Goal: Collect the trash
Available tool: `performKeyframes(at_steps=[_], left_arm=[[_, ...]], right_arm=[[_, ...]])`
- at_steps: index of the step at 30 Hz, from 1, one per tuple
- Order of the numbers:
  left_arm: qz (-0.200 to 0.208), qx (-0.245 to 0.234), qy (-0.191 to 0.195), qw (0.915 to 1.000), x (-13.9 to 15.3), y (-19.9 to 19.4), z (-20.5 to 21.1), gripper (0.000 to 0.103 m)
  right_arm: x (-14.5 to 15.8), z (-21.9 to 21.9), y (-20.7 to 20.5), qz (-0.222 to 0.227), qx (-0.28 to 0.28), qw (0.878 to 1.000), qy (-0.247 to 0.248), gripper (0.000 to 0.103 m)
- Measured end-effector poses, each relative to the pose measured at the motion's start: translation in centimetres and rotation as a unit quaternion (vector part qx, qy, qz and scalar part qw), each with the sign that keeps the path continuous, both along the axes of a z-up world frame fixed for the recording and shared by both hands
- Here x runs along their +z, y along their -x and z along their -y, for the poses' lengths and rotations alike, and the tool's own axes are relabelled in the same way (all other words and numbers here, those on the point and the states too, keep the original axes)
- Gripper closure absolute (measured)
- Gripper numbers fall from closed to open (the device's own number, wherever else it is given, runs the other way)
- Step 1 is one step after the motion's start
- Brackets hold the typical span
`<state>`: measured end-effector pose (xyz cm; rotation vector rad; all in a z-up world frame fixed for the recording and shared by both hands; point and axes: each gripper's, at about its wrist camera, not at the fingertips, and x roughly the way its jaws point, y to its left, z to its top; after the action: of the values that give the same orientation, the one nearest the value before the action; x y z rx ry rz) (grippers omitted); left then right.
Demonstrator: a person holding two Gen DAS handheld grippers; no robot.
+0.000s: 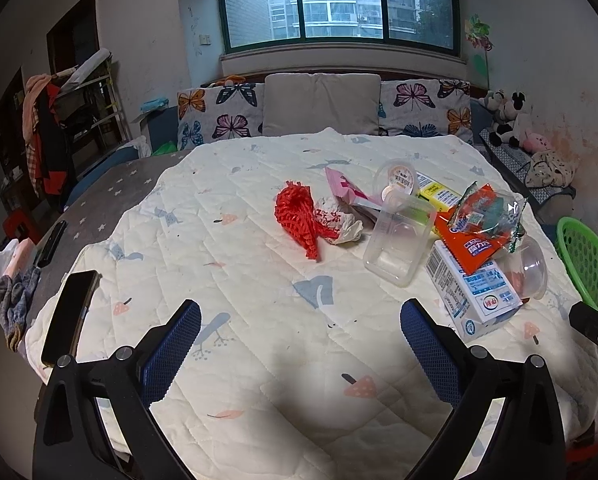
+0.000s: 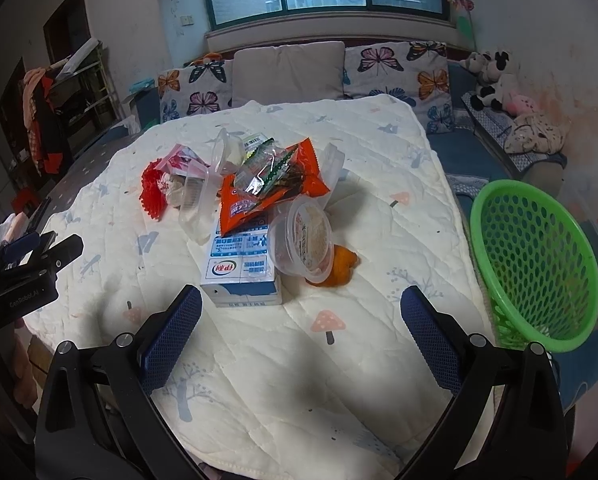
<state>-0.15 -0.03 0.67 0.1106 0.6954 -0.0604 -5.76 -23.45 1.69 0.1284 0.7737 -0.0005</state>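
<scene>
A pile of trash lies on the white quilt (image 1: 239, 264). It holds a red net bag (image 1: 299, 212), a crumpled paper (image 1: 341, 220), a clear plastic box (image 1: 399, 240), an orange snack wrapper (image 2: 267, 188), a white and blue milk carton (image 2: 241, 268), a clear lidded cup (image 2: 303, 240) and an orange peel (image 2: 341, 268). My left gripper (image 1: 299, 320) is open and empty, hovering short of the pile. My right gripper (image 2: 301, 304) is open and empty, just short of the milk carton. A green mesh basket (image 2: 539, 264) stands off the quilt's right edge.
A black phone (image 1: 71, 316) lies on the quilt's left edge. A remote (image 1: 51, 242), tissues and a grey cloth lie on the grey cover at left. Butterfly pillows (image 1: 219, 112) and plush toys (image 1: 507, 120) are at the back. The left gripper's body (image 2: 23, 276) shows in the right wrist view.
</scene>
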Motion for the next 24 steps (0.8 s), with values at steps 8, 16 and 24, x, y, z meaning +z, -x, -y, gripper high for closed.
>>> performKeyframes(at_steps=[8,16,24], left_arm=[[0.005,-0.004,0.01,0.9999,0.6,0.1,0.0,0.006],[0.014,0.0,0.013,0.9998,1.3,-0.2,-0.2,0.006],[0.023,-0.001,0.016,0.9996,1.8,-0.1,0.1,0.006]], right_arm=[[0.3,-0.2,-0.1,0.006,0.001,1.0,0.001,0.004],[0.4,-0.3,-0.2,0.01,0.001,1.0,0.003,0.004],[0.7,-0.1,-0.2,0.017,0.001,1.0,0.002,0.004]])
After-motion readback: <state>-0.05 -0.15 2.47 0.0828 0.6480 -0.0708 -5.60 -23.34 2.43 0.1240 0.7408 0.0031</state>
